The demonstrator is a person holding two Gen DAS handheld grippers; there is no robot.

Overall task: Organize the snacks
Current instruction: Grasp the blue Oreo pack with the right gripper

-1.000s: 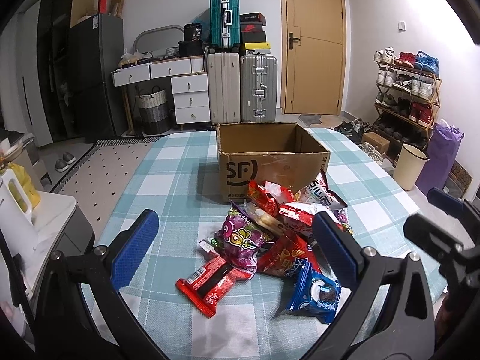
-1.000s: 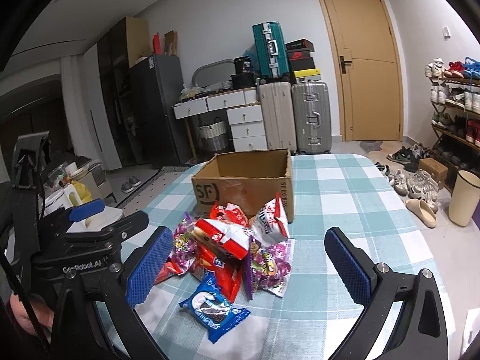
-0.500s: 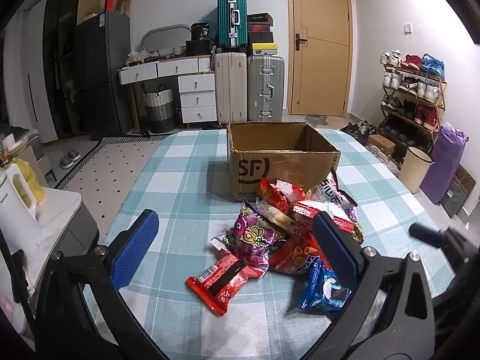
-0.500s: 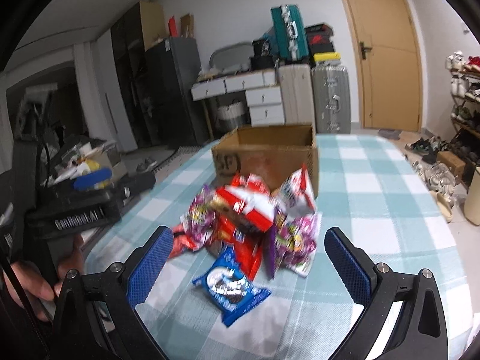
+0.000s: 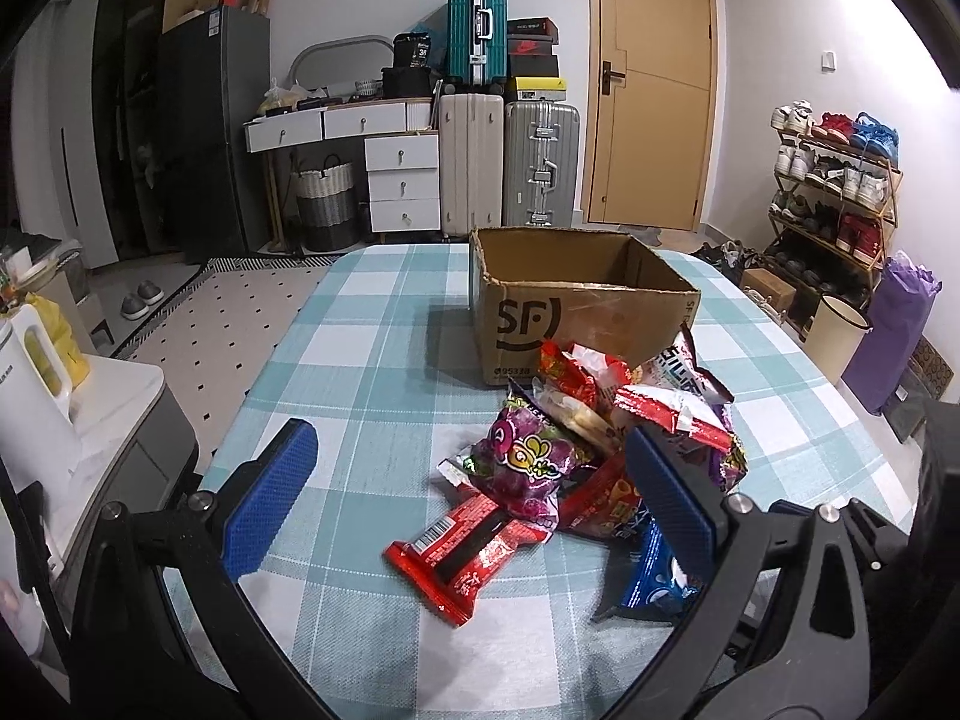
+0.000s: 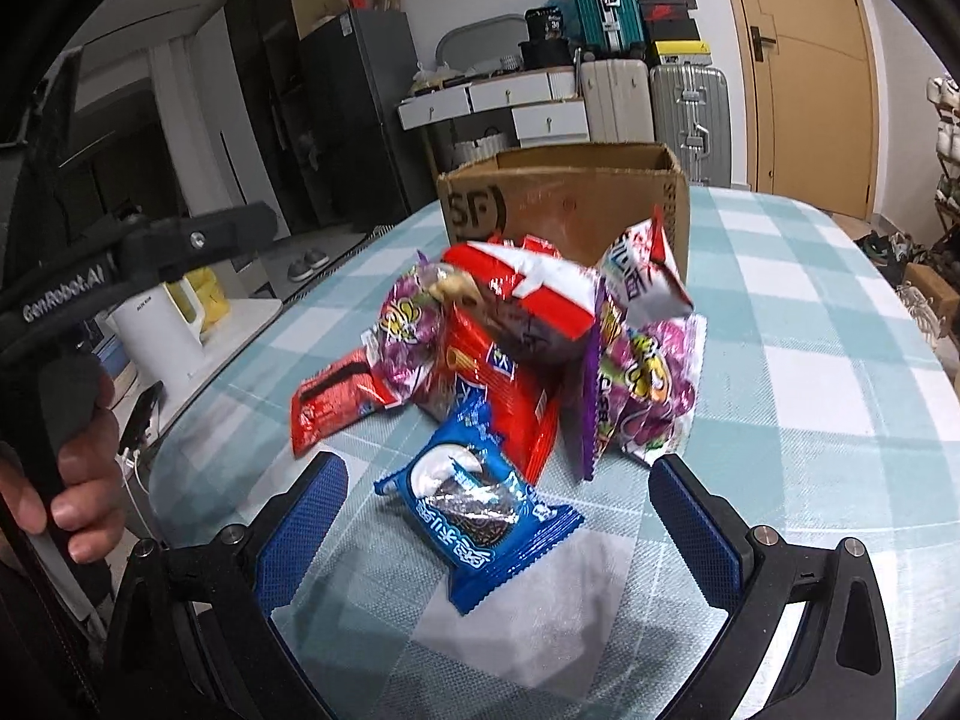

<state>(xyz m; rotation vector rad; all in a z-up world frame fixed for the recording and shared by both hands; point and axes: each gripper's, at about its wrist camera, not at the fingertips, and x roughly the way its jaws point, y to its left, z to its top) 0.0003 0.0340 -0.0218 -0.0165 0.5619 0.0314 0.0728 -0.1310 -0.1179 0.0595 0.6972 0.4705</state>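
A heap of crinkly snack packets [image 5: 606, 450] lies on the teal-and-white checked tablecloth [image 5: 372, 360], just in front of an open brown cardboard box printed with "SF" [image 5: 576, 306]. The box stands upright, its top flaps gone or folded away, and the rearmost packets touch its front wall.

From the left wrist view, the left gripper [image 5: 474, 504] hovers over the near side of the heap with its blue-padded fingers [image 5: 270, 498] spread wide and nothing between them. A flat red wrapper with a black band [image 5: 465, 552] lies nearest, at the front of the pile; a purple bag with a cartoon face [image 5: 528, 462] rests partly over its far end. The right-hand finger pad covers part of the pile, and a blue cookie packet [image 5: 654, 570] shows just under it.

From the right wrist view, the right gripper [image 6: 498, 522] is likewise spread wide and holding nothing, low over the cloth. The blue cookie packet [image 6: 480, 504] lies between its fingers, though whether either pad touches it is hard to judge. Behind it the heap rises: an orange-red bag [image 6: 498, 384], a red-and-white pouch [image 6: 528, 294] on top, a purple bag [image 6: 642, 384] leaning to the right side. The person's left hand [image 6: 78, 468] grips the handle of the other tool at the left edge.
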